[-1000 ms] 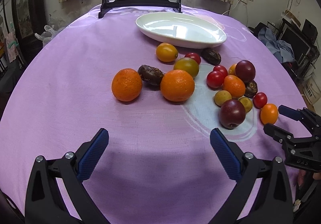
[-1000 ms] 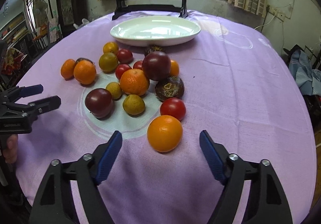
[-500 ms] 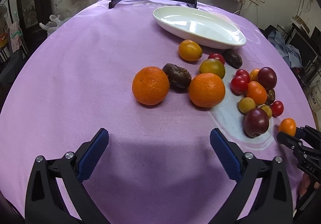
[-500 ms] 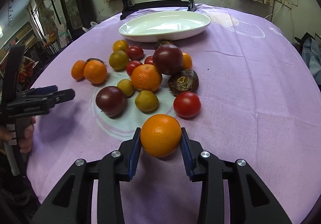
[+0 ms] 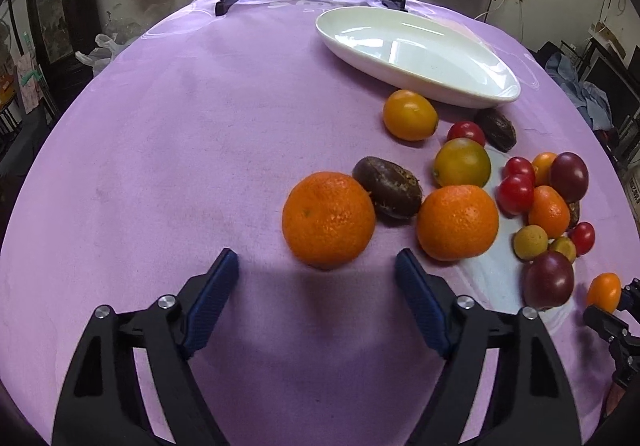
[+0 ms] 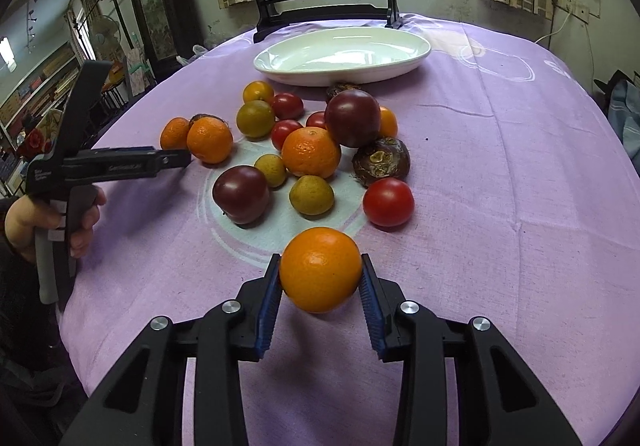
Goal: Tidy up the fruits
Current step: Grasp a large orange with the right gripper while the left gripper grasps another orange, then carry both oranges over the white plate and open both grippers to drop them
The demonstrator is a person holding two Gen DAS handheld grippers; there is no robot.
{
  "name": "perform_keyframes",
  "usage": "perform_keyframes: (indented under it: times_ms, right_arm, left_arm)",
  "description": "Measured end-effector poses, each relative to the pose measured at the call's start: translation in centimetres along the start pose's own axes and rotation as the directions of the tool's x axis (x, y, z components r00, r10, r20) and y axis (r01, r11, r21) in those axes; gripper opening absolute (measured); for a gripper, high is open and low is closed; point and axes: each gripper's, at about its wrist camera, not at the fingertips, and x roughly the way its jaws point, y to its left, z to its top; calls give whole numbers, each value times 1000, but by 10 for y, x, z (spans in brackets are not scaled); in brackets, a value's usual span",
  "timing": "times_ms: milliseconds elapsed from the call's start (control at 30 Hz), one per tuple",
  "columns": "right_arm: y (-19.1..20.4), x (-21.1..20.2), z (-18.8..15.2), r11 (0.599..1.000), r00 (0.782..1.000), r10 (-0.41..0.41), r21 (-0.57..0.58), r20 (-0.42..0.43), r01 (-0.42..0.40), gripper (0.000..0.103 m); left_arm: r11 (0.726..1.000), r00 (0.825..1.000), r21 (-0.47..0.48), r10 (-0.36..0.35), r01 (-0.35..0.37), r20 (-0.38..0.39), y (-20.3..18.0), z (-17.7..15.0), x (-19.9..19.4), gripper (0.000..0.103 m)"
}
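Fruit lies loose on a purple tablecloth in front of a white oval dish (image 5: 440,88) (image 6: 340,76). My left gripper (image 5: 316,264) is open with its jaws closing; a large orange (image 5: 328,220) sits just ahead of its blue pads, which do not touch it. A second large orange (image 5: 458,222) and a brown passion fruit (image 5: 388,188) lie to its right. My right gripper (image 6: 320,260) is shut on a small smooth orange (image 6: 320,270), held slightly off the cloth. The left gripper (image 6: 176,158) shows from the side in the right wrist view, held by a hand (image 6: 20,214).
Red tomatoes (image 6: 388,202), dark plums (image 6: 240,194), small yellow-green fruits (image 6: 312,194) and a wrinkled passion fruit (image 6: 380,162) crowd the white circle on the cloth. A black stand with a round painted panel (image 6: 320,12) rises behind the dish. The right gripper (image 5: 616,310) shows at the left wrist view's right edge.
The left gripper moved forward to the nearest large orange and its jaws narrowed. The right gripper closed on the small orange and holds it.
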Motion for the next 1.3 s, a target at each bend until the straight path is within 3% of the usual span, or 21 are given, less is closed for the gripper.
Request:
perform_keyframes:
  times_ms: [67, 133, 167, 200, 400, 567, 800, 1000, 1300]
  right_arm:
    - [1, 1, 1, 1000, 1000, 2, -1, -3, -2, 38]
    - [1, 3, 3, 1000, 1000, 2, -2, -4, -2, 38]
    - [2, 3, 3, 1000, 1000, 2, -4, -5, -2, 38]
    - [2, 3, 4, 1000, 1000, 2, -5, -5, -2, 38]
    - [0, -7, 9, 1000, 1000, 12, -11, 26, -12, 38]
    - [-6, -26, 26, 1000, 996, 4, -21, 87, -2, 38]
    - [-5, -36, 71, 996, 983, -23, -76, 181, 38, 38]
    - [-3, -4, 127, 990, 980, -34, -126, 194, 59, 38]
    - [-31, 79, 179, 993, 993, -90, -72, 72, 95, 38]
  left_arm:
    - [1000, 1000, -2, -1, 1, 4, -1, 5, 2, 72]
    - [1000, 1000, 1, -8, 8, 14, -1, 8, 3, 60]
    - [1000, 1000, 6, -14, 14, 18, -2, 9, 3, 44]
    - [1000, 1000, 11, -21, 21, 21, -2, 10, 3, 42]
    - [999, 998, 7, -49, 49, 24, -1, 6, -7, 41]
    - [997, 994, 5, -80, 80, 73, 1, 8, -34, 41]
    - [994, 983, 56, -105, 97, 153, -17, 38, -60, 41]
    - [992, 983, 78, -109, 98, 149, -44, 93, -34, 41]
    - [996, 996, 57, -70, 67, 47, -60, 146, 42, 41]
